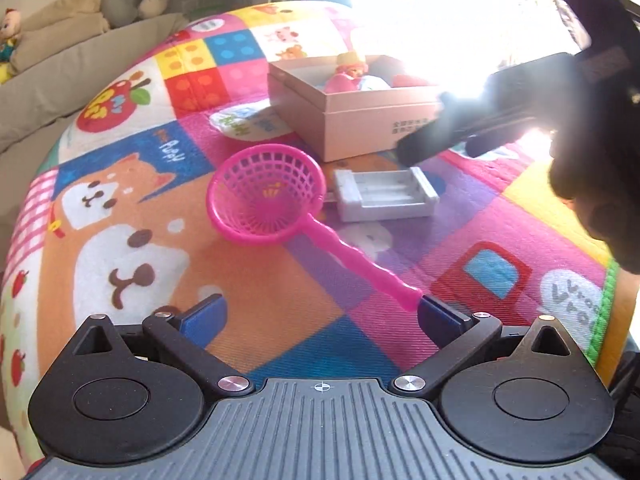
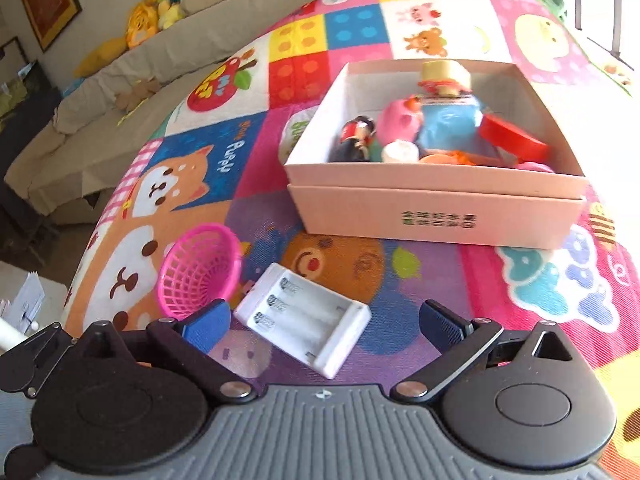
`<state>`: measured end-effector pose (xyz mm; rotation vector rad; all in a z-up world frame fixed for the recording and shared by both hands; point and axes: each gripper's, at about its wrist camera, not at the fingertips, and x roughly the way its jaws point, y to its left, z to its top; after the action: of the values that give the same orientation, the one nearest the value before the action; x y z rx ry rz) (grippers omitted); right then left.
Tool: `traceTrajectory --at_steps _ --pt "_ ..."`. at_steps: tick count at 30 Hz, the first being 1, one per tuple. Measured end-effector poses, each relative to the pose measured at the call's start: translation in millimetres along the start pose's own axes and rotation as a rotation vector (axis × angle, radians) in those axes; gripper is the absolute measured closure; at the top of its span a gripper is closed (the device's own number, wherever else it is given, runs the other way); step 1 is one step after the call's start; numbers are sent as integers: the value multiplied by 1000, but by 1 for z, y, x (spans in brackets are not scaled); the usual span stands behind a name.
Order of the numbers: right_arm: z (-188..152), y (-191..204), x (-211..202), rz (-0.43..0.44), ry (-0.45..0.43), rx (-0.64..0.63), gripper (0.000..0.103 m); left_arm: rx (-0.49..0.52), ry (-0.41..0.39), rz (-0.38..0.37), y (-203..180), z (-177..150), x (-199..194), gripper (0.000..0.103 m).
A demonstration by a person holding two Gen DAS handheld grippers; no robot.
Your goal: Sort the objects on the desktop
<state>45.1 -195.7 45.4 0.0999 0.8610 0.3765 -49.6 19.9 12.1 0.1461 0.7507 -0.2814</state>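
A colourful patchwork play mat (image 1: 132, 208) printed with cartoon dogs, apples and building bricks covers the whole work surface, with a beige sofa (image 2: 132, 68) and soft toys behind it.

On the mat sits a pale pink rectangular cardboard box (image 2: 436, 216), open on top, with its printed long side facing the right wrist camera. Toys are piled inside it: a figure in a blue dress (image 2: 448, 120), a red block (image 2: 512, 138), a small dark doll (image 2: 356, 136) and a white cup-like piece (image 2: 400, 152).

The left gripper (image 1: 320, 316) is low over the mat with its blue-padded tongs spread wide and nothing between them. The right gripper (image 2: 324, 320) is angled down in front of the box, its tongs also spread wide and gripping nothing. In the left view it appears as a dark shape reaching in from the upper right beside the box.

A bright pink plastic toy strainer (image 1: 268, 196) lies on the mat in front of the box. Its long axis runs diagonally; the mesh bowl points away to the left, and the handle's end is just beside the left gripper's right pad (image 1: 438, 318).

A white plastic three-slot battery holder (image 2: 308, 324) lies flat between the right gripper's tongs, close to the left one and apart from the right one, with its slots facing up. It is just beside the strainer bowl, between the strainer and the box.
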Motion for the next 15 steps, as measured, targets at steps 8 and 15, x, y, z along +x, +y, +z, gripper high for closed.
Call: traceTrajectory --at_steps 8,15 --pt "-26 -37 -4 -151 -30 60 0 -166 -3 252 58 12 -1 0" --pt "-29 -5 -5 -39 -64 -33 0 -317 -44 324 91 19 -14 0"
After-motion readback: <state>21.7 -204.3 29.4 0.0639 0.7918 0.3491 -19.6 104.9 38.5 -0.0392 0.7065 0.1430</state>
